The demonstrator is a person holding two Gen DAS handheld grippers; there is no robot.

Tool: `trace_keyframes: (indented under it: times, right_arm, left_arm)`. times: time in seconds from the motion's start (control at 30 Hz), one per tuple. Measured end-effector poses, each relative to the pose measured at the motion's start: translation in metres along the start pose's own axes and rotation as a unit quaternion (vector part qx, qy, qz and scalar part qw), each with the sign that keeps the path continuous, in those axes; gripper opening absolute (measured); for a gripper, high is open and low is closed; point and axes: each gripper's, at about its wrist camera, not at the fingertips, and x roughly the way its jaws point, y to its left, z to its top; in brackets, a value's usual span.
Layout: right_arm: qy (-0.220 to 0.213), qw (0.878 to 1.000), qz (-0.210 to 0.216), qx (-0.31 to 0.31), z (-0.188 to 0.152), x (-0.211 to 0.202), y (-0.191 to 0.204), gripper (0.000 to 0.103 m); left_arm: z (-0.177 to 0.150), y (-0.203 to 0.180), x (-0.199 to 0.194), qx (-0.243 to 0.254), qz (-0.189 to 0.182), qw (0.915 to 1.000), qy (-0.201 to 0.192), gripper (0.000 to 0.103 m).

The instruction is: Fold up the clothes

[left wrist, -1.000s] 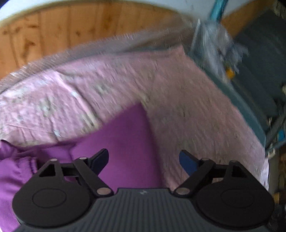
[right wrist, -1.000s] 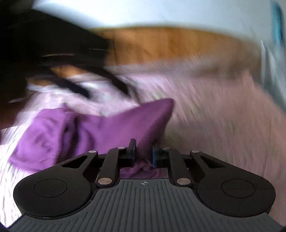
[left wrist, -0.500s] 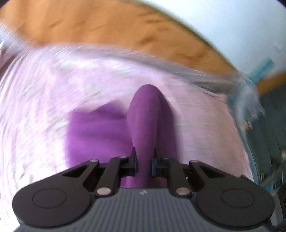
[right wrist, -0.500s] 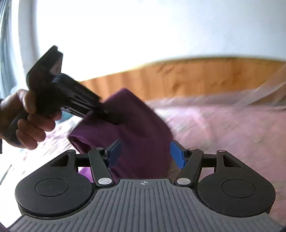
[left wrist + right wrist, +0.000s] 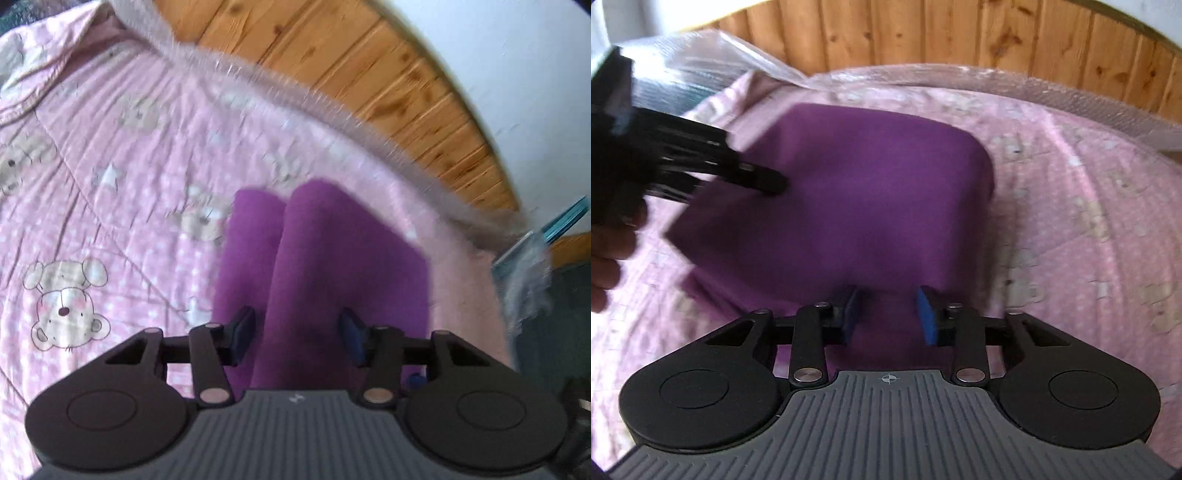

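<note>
1. One purple garment [image 5: 871, 192], folded to a rough block, lies on the pink bedspread [image 5: 1071, 229]; centre of the right wrist view, centre-right of the left wrist view [image 5: 343, 266]. A raised fold runs down its middle in the left wrist view.
2. Two grippers. Right gripper [image 5: 888, 314], lower centre of its own view: blue-padded fingers spread, purple cloth showing between them, nothing pinched.
3. Left gripper [image 5: 297, 332], lower centre of its own view: fingers spread either side of the raised fold, not closed on it. It also shows blurred at the left edge of the right wrist view [image 5: 701, 166], its tip over the garment's left part; contact unclear.
4. One hand [image 5: 607, 251] at the left edge of the right wrist view, wrapped round the left gripper's handle.
5. Bedspread pattern: white dots, stars, bears; one clear bear [image 5: 66, 306] at left of the left wrist view, several fainter.
6. Clear plastic sheeting [image 5: 1052, 92] along the bed's far edge.
7. Wooden plank panelling [image 5: 960, 33] across the top; white wall [image 5: 517, 74] upper right in the left wrist view.
</note>
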Motion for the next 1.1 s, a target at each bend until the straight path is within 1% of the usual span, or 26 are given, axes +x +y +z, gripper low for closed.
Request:
trace_keyframes:
  times: [0.03, 0.1, 0.2, 0.23, 0.3, 0.37, 0.4, 0.47, 0.5, 0.6, 0.63, 0.67, 0.7, 0.73, 0.77, 0.8, 0.87, 0.9, 0.93, 0.97, 1.0, 1.03, 1.07, 1.1]
  right_arm:
    - [-0.005, 1.000, 0.003, 0.008, 0.004, -0.007, -0.003, 0.032]
    - [-0.014, 1.000, 0.008, 0.024, 0.012, -0.020, -0.008, 0.033]
    - [-0.027, 0.998, 0.017, 0.048, 0.024, -0.039, -0.017, 0.033]
    - [-0.029, 0.999, 0.015, 0.043, 0.034, -0.034, -0.017, 0.033]
    - [-0.031, 0.999, 0.008, 0.027, 0.056, -0.017, -0.018, 0.033]
    - [-0.007, 1.000, -0.003, 0.025, 0.069, 0.016, -0.025, 0.032]
    - [0.013, 1.000, -0.009, 0.027, 0.071, 0.039, -0.031, 0.028]
    - [0.017, 0.999, -0.009, 0.031, 0.072, 0.065, -0.039, 0.033]
    - [0.017, 0.999, -0.005, 0.038, 0.072, 0.070, -0.043, 0.038]
    - [0.025, 0.996, 0.013, 0.079, 0.073, 0.073, -0.056, 0.040]
    - [0.017, 0.995, 0.021, 0.096, 0.070, 0.061, -0.060, 0.042]
    - [0.007, 0.993, 0.028, 0.113, 0.065, 0.047, -0.064, 0.048]
    - [-0.004, 0.991, 0.035, 0.130, 0.060, 0.033, -0.068, 0.055]
    - [-0.014, 0.988, 0.042, 0.146, 0.055, 0.020, -0.072, 0.068]
    - [-0.024, 0.985, 0.049, 0.163, 0.051, 0.006, -0.076, 0.076]
    - [-0.032, 0.982, 0.058, 0.178, 0.041, -0.006, -0.081, 0.083]
    - [-0.023, 0.975, 0.078, 0.206, 0.013, -0.017, -0.088, 0.084]
    - [-0.007, 0.971, 0.089, 0.220, -0.002, -0.018, -0.091, 0.083]
    - [0.012, 0.966, 0.101, 0.236, -0.016, -0.014, -0.092, 0.081]
    - [0.025, 0.961, 0.119, 0.248, -0.027, -0.011, -0.092, 0.077]
    - [0.036, 0.956, 0.137, 0.258, -0.037, -0.007, -0.090, 0.077]
    - [0.032, 0.957, 0.142, 0.252, -0.042, -0.007, -0.086, 0.080]
    - [0.025, 0.959, 0.144, 0.242, -0.046, -0.007, -0.080, 0.080]
    - [0.024, 0.961, 0.146, 0.234, -0.045, -0.007, -0.077, 0.077]
  left_arm:
    - [-0.004, -0.001, -0.009, -0.004, -0.010, 0.9999, -0.011, 0.055]
    - [-0.013, 0.005, -0.017, -0.017, -0.011, 0.9996, -0.020, 0.055]
    - [-0.029, 0.021, -0.027, -0.050, -0.007, 0.9984, -0.025, 0.053]
    - [-0.034, 0.026, -0.028, -0.063, -0.009, 0.9977, -0.023, 0.051]
    - [-0.044, 0.035, -0.020, -0.082, -0.014, 0.9965, -0.005, 0.050]
    - [-0.051, 0.035, -0.008, -0.079, -0.001, 0.9968, 0.010, 0.051]
    - [-0.053, 0.035, -0.005, -0.071, -0.001, 0.9974, 0.007, 0.052]
    - [-0.051, 0.035, -0.003, -0.060, 0.003, 0.9981, 0.008, 0.053]
    - [-0.049, 0.036, -0.002, -0.059, 0.002, 0.9982, 0.012, 0.053]
    - [-0.038, 0.032, -0.006, -0.029, 0.002, 0.9992, 0.027, 0.053]
    - [-0.032, 0.030, -0.009, -0.019, 0.002, 0.9994, 0.029, 0.056]
    - [-0.025, 0.030, -0.015, -0.015, -0.002, 0.9997, 0.018, 0.058]
    - [-0.017, 0.030, -0.020, -0.012, -0.006, 0.9999, 0.008, 0.070]
    - [-0.008, 0.032, -0.020, -0.012, -0.007, 0.9999, -0.003, 0.085]
    - [0.002, 0.034, -0.020, -0.011, -0.008, 0.9998, -0.013, 0.091]
    - [0.011, 0.035, -0.008, -0.010, -0.009, 0.9999, -0.005, 0.094]
    - [0.028, 0.038, 0.016, -0.006, -0.010, 0.9999, 0.013, 0.094]
    - [0.032, 0.039, 0.033, -0.003, -0.008, 0.9996, 0.025, 0.093]
    - [0.036, 0.039, 0.046, 0.000, -0.004, 0.9994, 0.036, 0.093]
    - [0.039, 0.039, 0.059, 0.002, -0.001, 0.9989, 0.046, 0.093]
    - [0.041, 0.038, 0.069, 0.005, -0.010, 0.9987, 0.049, 0.093]
    - [0.042, 0.035, 0.075, 0.007, -0.015, 0.9987, 0.048, 0.093]
    - [0.042, 0.033, 0.078, 0.007, -0.014, 0.9988, 0.046, 0.083]
    - [0.039, 0.030, 0.070, -0.004, -0.011, 0.9991, 0.041, 0.048]
